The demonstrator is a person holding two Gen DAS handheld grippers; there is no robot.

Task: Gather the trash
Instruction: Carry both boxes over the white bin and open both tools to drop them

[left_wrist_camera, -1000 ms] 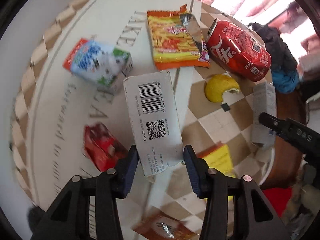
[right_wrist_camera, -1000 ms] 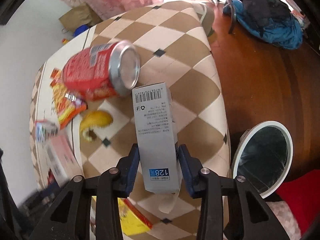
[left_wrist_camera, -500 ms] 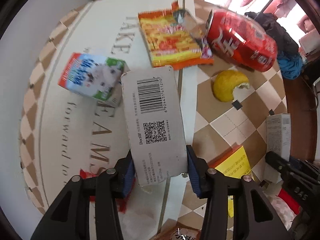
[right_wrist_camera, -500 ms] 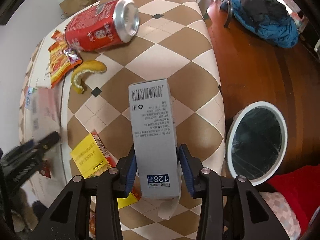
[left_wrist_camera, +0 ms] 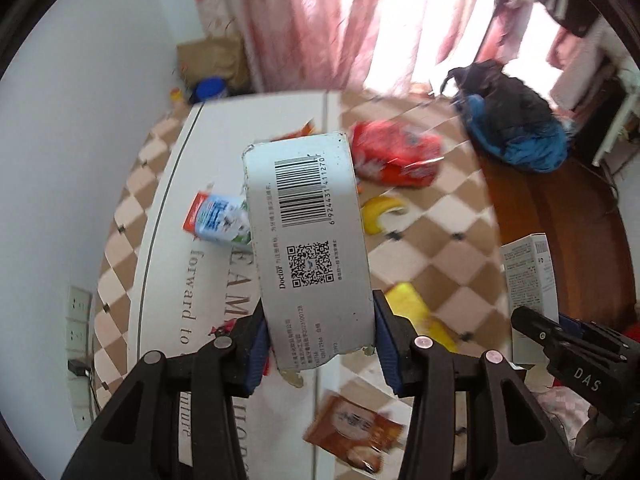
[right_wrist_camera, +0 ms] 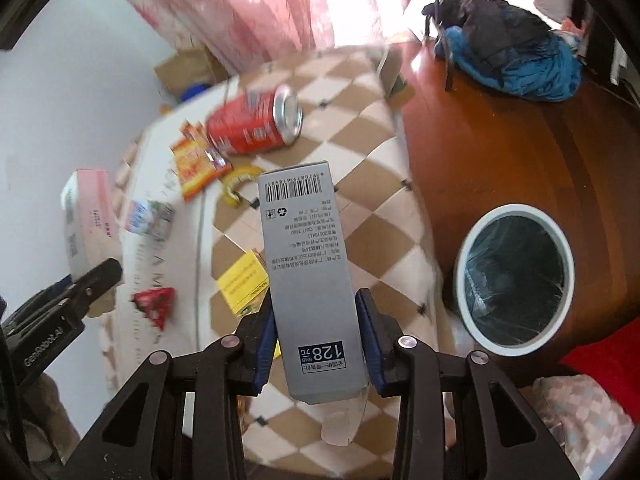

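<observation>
**Both hand-held grippers lifted, each grasping a box**

The left hand-held gripper (left_wrist_camera: pixel 318 334) is clenched on a white box (left_wrist_camera: pixel 308 240) with a barcode and QR code. Its blue pads press the box's two long sides near the lower end, and the box stands forward from the jaws, clear of the counter (left_wrist_camera: pixel 424 252).

The right hand-held gripper (right_wrist_camera: pixel 316 338) grasps a grey box (right_wrist_camera: pixel 310 268) marked "128" in the same way, by its lower end, with the barcode end pointing away. This box hangs above the counter's checked edge, and the bin (right_wrist_camera: pixel 516 276) stands on the wooden floor to its right, well apart.

On the counter below lie a red can (right_wrist_camera: pixel 254 122) on its side, a snack wrapper (right_wrist_camera: pixel 196 164), a yellow peel (right_wrist_camera: pixel 236 180), a milk carton (left_wrist_camera: pixel 220 218), a yellow pack (right_wrist_camera: pixel 242 280), a red wrapper (right_wrist_camera: pixel 156 304) and a brown sachet (left_wrist_camera: pixel 354 430). Much of this is blurred in the left wrist view.
</observation>
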